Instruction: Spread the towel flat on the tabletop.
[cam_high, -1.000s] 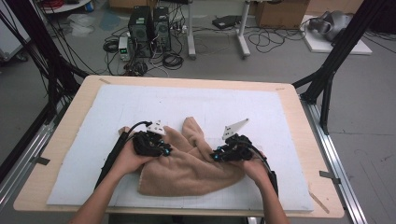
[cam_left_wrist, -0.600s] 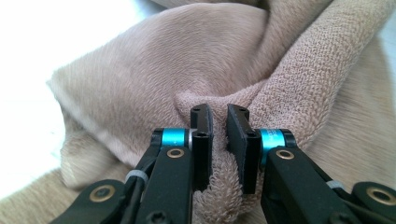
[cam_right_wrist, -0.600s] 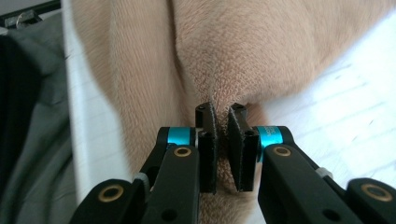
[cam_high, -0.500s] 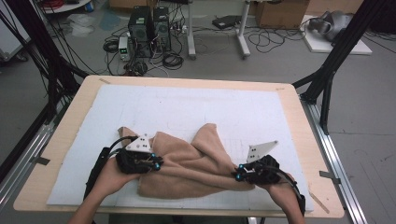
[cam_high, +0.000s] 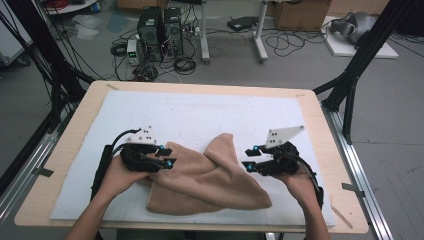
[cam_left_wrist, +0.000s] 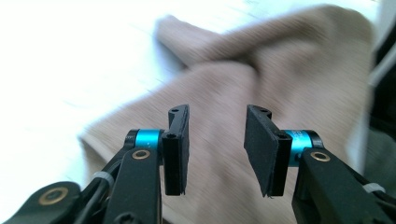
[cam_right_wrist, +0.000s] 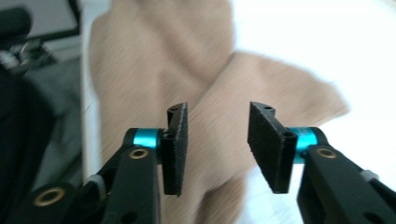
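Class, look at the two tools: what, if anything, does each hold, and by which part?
Nothing is held. The left tool and right tool have just been opening; their jaws stand apart, empty, above the towel.

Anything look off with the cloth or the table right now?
The tan cloth isn't flat: it lies rumpled on the white mat, with one twisted flap sticking up toward the middle and folds crossing over each other. The jaws of the left gripper and the right gripper have just been opening, with nothing between them. Nothing looks spilled or damaged.

Bright, overexposed, perhaps motion-blurred close views
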